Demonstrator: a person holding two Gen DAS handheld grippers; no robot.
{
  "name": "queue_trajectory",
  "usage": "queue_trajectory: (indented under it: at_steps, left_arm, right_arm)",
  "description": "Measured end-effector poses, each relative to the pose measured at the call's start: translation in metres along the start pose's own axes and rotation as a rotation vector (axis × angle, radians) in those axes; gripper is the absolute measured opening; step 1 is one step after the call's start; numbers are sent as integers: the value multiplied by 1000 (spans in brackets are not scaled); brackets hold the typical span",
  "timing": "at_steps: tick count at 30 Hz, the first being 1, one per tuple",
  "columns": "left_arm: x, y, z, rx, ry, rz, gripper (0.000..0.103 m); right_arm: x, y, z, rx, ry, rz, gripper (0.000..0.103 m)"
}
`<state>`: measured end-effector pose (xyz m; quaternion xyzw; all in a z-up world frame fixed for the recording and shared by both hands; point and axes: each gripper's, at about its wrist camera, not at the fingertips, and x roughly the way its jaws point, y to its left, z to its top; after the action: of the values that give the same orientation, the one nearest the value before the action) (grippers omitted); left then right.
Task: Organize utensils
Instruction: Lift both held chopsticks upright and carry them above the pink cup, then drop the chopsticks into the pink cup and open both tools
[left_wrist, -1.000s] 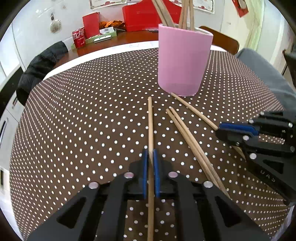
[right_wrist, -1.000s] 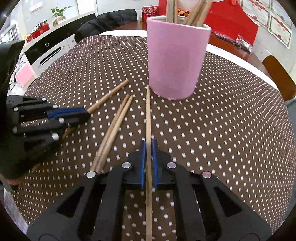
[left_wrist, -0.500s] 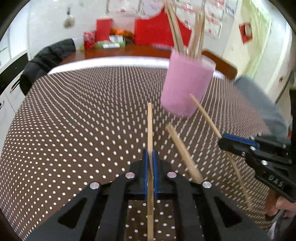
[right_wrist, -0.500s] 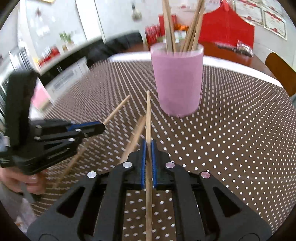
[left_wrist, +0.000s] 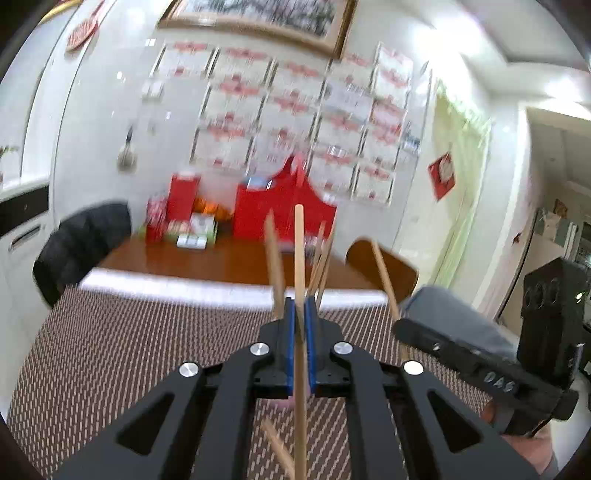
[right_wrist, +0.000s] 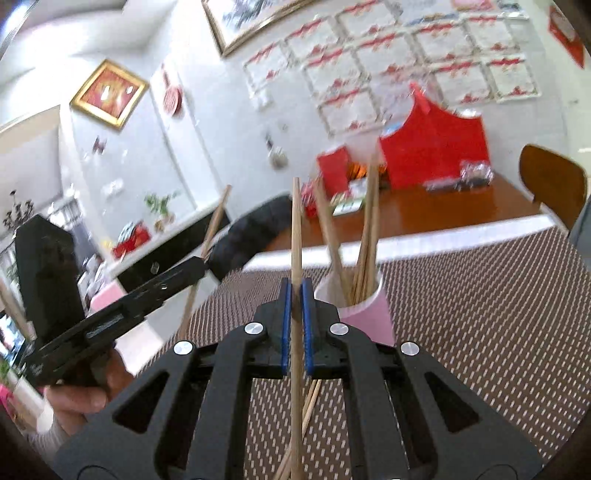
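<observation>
Each pair of tongs pinches one chopstick lengthwise: the left gripper (left_wrist: 300, 314) its chopstick (left_wrist: 299, 254), the right gripper (right_wrist: 295, 295) its chopstick (right_wrist: 296, 229). The pink cup (right_wrist: 364, 314) stands just right of the right tongs, probably so both drop in tip-first.

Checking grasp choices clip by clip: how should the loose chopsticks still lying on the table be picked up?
Grip one loose chopstick partway along its shaft, coming from above with the jaws across its width. It lies flat on the table, thin and long, beside a second one, so single it out first. Both grippers already hold sticks.
</observation>
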<state>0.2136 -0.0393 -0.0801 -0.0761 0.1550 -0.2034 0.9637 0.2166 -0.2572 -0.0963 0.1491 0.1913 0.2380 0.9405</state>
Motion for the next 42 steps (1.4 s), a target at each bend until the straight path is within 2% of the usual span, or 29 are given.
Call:
queue_trajectory:
  at_steps: [8, 16, 23, 34, 37, 38, 39, 40, 41, 42]
  left_arm:
    - [35, -7, 60, -13, -159, -70, 5]
    - [90, 2, 84, -50, -233, -102, 5]
    - [128, 9, 70, -69, -222, -123, 5]
    - [155, 24, 48, -105, -208, -115, 5]
    - [160, 27, 40, -105, -180, -88, 7]
    - [160, 27, 38, -104, -168, -75, 20]
    - [159, 28, 37, -107, -163, -47, 39]
    - [157, 29, 36, -114, -163, -24, 45]
    - [154, 34, 36, -132, -163, -13, 53]
    - [149, 39, 36, -154, -168, -15, 63]
  right_arm:
    - [14, -5, 60, -14, -148, -48, 6]
    - [41, -9, 101, -27, -239, -89, 6]
    - [72, -33, 108, 4, -265, -117, 6]
    - [100, -44, 88, -6, -219, -128, 6]
    - [103, -43, 83, -21, -187, -129, 7]
    - [104, -42, 82, -24, -178, -132, 8]
    - [103, -41, 80, -26, -167, -139, 9]
    - [99, -42, 79, -19, -172, -149, 19]
    - [96, -43, 78, -10, -179, -157, 55]
    - [88, -45, 78, 13, -195, -169, 75]
